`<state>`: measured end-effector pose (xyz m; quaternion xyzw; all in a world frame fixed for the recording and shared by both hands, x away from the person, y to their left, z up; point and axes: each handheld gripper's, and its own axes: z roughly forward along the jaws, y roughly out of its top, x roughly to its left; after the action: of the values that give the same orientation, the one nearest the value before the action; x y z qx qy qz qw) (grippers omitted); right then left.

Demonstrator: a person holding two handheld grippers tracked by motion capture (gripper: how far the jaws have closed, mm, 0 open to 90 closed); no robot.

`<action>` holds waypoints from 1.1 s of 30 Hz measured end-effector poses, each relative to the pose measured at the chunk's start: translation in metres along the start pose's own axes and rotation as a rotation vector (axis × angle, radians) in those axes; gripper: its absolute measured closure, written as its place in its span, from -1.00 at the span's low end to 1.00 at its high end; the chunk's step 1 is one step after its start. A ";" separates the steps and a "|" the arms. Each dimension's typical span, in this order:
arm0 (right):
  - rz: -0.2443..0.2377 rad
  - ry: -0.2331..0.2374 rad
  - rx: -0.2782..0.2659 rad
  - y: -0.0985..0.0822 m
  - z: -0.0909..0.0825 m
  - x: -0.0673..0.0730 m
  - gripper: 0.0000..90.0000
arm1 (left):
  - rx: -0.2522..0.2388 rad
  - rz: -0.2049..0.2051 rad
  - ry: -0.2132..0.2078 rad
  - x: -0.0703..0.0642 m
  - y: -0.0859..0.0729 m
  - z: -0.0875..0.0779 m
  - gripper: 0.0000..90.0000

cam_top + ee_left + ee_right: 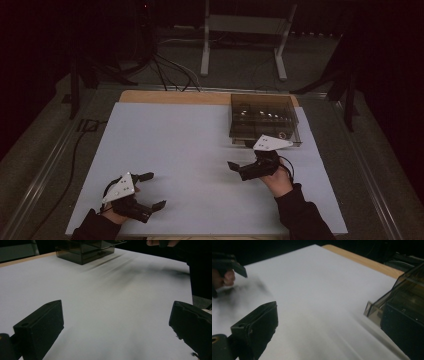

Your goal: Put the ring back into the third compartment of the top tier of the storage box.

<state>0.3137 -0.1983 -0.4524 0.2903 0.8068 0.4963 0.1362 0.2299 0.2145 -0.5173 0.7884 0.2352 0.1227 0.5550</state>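
A smoked see-through box [264, 119] stands at the back right of the white sheet [190, 145]. My right gripper [241, 154] hovers just in front of the box, open and holding nothing. In the right gripper view its jaws [328, 327] spread wide, the right one close against the box [409, 290]. My left gripper [152, 190] is low at the front left, open and empty. In the left gripper view [116, 325] bare white sheet lies between the jaws, and the box [85, 251] sits far off at the top.
A strip of wooden table edge [170, 96] shows behind the sheet. Beyond the table stand a metal frame [245, 25] and loose cables [170, 70] on the dark floor. The person's other hand [160, 242] is at the top right of the left gripper view.
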 end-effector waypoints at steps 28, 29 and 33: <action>-0.001 0.014 0.084 -0.061 -0.007 -0.001 -0.97 | 0.004 -0.001 -0.002 0.000 0.000 0.001 -0.98; 0.006 0.014 0.085 -0.063 -0.009 -0.001 -0.97 | 0.008 -0.001 -0.004 0.000 0.000 0.001 -0.98; 0.022 0.011 0.082 -0.068 -0.017 -0.002 -0.97 | -0.002 -0.001 -0.002 -0.001 0.001 0.001 -0.98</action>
<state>0.2844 -0.2346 -0.5041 0.3019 0.8237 0.4661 0.1144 0.2299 0.2135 -0.5167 0.7878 0.2349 0.1216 0.5563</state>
